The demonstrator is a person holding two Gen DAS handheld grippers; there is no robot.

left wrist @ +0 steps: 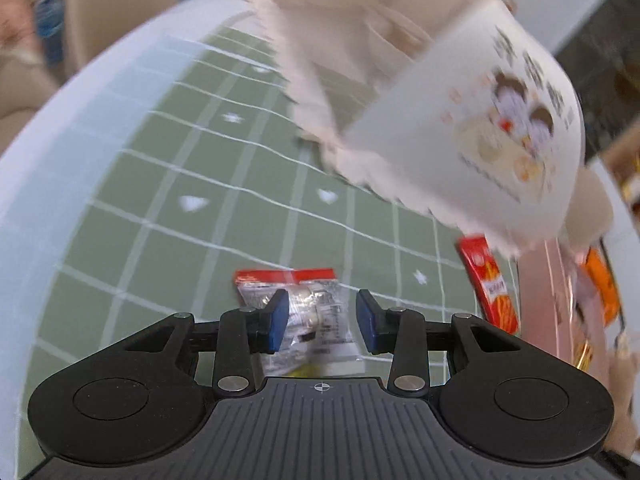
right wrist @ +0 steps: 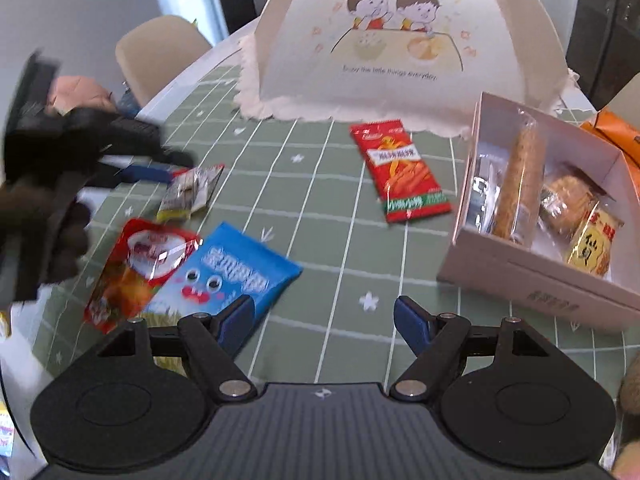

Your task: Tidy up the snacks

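My left gripper is open, its blue pads on either side of a clear red-topped snack packet lying on the green checked tablecloth; the packet also shows in the right wrist view, with the left gripper beside it. My right gripper is open and empty above the cloth. A red snack bag lies mid-table. A blue bag and a red-orange bag lie at front left. An open pink box at right holds several wrapped snacks.
A white domed food cover with a cartoon print stands at the back of the table; it also shows in the left wrist view. Beige chairs stand beyond the far edge. An orange pack lies behind the box.
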